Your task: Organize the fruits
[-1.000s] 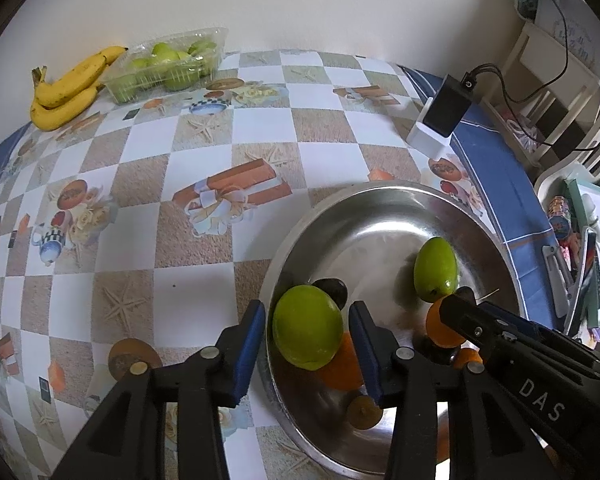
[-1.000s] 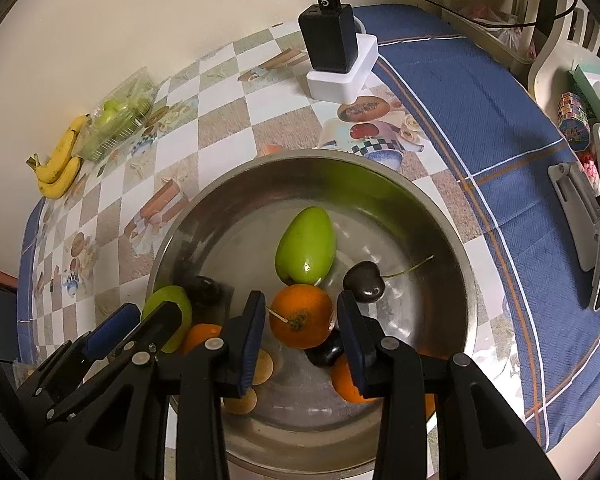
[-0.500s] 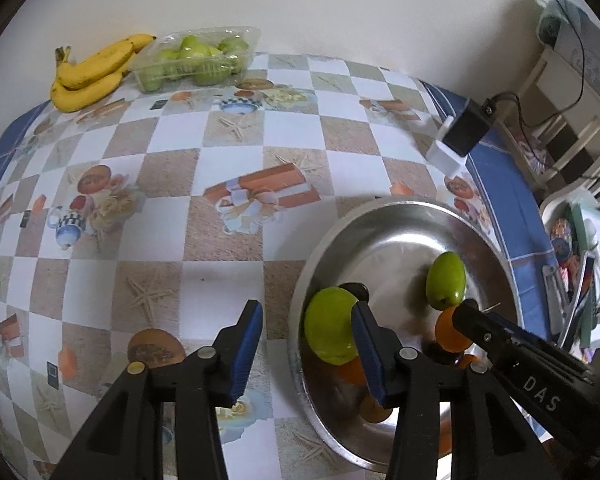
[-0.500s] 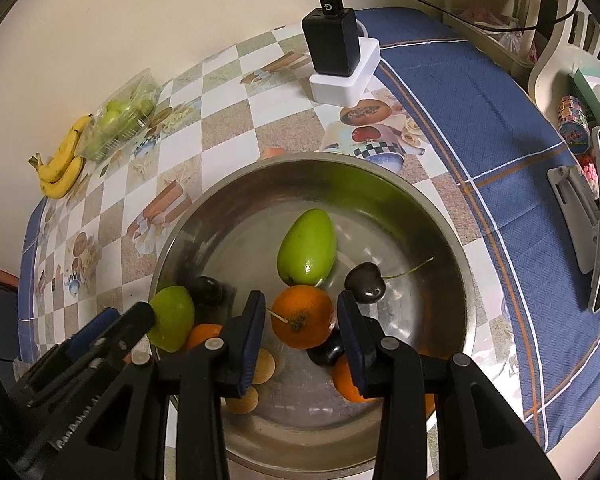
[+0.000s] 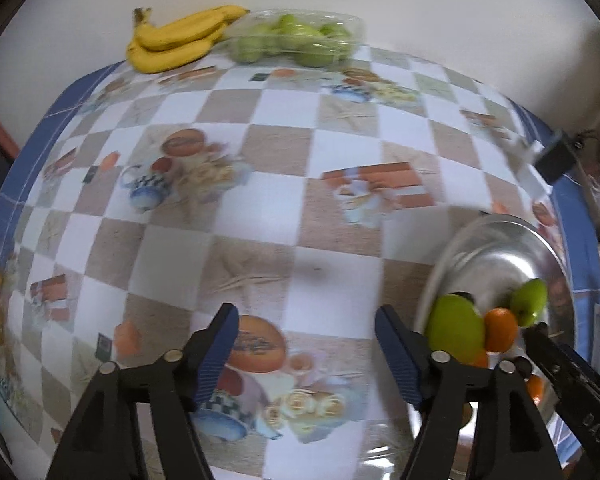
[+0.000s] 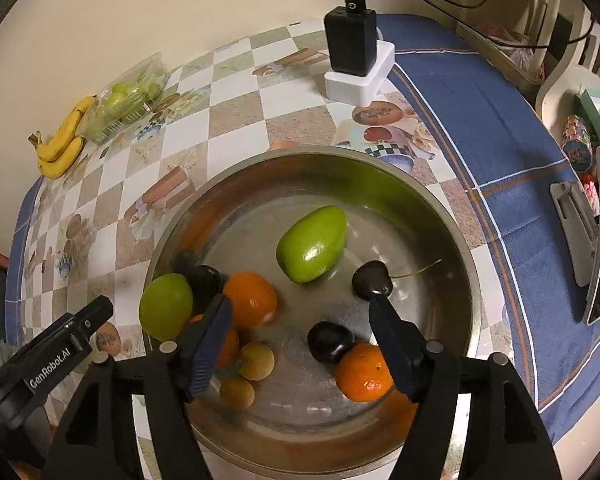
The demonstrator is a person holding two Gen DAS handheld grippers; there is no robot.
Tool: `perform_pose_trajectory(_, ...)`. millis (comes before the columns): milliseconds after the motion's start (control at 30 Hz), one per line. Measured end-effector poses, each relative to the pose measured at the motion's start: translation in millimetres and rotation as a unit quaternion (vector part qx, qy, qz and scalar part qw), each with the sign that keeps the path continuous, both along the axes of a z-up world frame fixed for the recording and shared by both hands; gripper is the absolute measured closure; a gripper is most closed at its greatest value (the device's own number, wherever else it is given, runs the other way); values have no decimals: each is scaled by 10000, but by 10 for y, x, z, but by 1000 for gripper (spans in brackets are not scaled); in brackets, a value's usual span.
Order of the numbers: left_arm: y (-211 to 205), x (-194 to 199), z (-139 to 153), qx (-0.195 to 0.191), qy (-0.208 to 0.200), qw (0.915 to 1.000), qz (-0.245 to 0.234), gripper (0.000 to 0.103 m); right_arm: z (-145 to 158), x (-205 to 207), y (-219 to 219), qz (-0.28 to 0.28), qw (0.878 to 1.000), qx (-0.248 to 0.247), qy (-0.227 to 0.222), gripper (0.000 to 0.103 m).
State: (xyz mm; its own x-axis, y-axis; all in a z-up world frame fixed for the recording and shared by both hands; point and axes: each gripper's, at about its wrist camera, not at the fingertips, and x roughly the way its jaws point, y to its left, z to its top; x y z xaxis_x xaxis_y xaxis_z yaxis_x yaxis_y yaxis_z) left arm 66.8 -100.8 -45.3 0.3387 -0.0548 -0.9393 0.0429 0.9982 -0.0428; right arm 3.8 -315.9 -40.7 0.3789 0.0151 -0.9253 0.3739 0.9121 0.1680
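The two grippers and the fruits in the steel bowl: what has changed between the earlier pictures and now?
The left gripper let go of the round green fruit, which now lies at the bowl's edge, and moved off over the checkered tablecloth; its jaws are opening, empty. The right gripper released the orange mandarin; its jaws are opening. The steel bowl, pointed green fruit and cherry stayed.

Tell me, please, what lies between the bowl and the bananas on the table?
Only bare checked tablecloth with printed pictures lies between the steel bowl and the bananas; no loose object sits there. The left wrist view shows it best.
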Motion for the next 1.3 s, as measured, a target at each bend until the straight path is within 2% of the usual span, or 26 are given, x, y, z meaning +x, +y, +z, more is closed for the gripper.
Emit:
perform_pose_trajectory(33, 34, 0, -6, 42, -8, 10000, 34, 20, -3, 3, 17, 31, 10000, -33, -2, 31)
perform_pose_trajectory(100, 76, -1, -8, 88, -32, 9999, 64, 14, -12, 8, 43, 70, 10000, -67, 6, 20)
perform_pose_trajectory(233, 151, -11, -6, 139, -91, 9998, 128, 4, -26, 17, 103, 173, 9997, -144, 13, 20)
perform_pose_trajectory(333, 178, -14, -22, 128, -76, 9998, 114, 0, -37, 18, 146, 226, 9995, -203, 30, 19)
perform_pose_trajectory(400, 197, -23, -35, 168, -83, 9998, 98, 0, -40, 15, 157, 240, 9994, -242, 28, 7)
perform_pose_trajectory(567, 269, -36, -72, 125, -77, 9998, 124, 0, -32, 8, 184, 286, 9991, -313, 8, 5)
perform_pose_trajectory(633, 295, -39, -90, 125, -62, 9998, 120, 0, -37, 3, 192, 293, 9989, -363, 33, 1)
perform_pose_trajectory(1000, 374, -125, -91, 197, -101, 9997, 51, 0, 10, -68, 306, 434, 9984, -358, -37, 0)
perform_pose_trajectory(1300, 435, -297, 45, 601, -350, 9976, 61, 0, 76, -202, 381, 456, 9981, -399, -115, 0)
